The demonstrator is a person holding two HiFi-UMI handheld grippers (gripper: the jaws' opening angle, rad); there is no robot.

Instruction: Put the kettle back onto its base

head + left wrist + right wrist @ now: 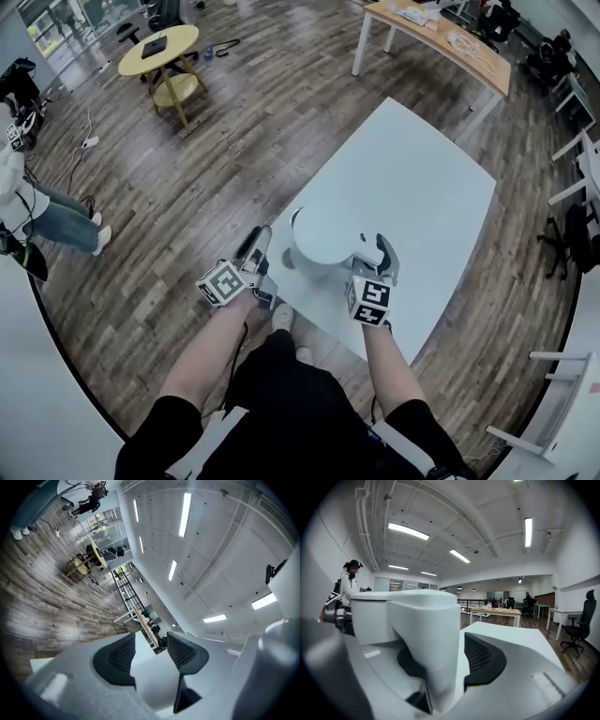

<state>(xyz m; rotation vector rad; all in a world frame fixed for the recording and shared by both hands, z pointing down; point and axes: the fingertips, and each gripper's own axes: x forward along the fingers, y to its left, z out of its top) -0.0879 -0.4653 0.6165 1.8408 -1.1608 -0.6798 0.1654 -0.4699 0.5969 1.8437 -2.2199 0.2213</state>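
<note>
White kettle (pixel 323 239) stands upright near the table's (pixel 422 178) near edge. The right gripper (pixel 377 251), at its 4 o'clock, straddles the handle (pixel 426 634) with jaws parted and pads clear (apparently letting go). The left gripper (pixel 255 246), at 9 o'clock, gapes empty, standing by.

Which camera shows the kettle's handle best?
The right gripper view: the handle fills its centre, between the right tool's jaws. The head view sees the kettle from above, handle mostly hidden by that tool. The left gripper view catches only the kettle's edge.
</note>
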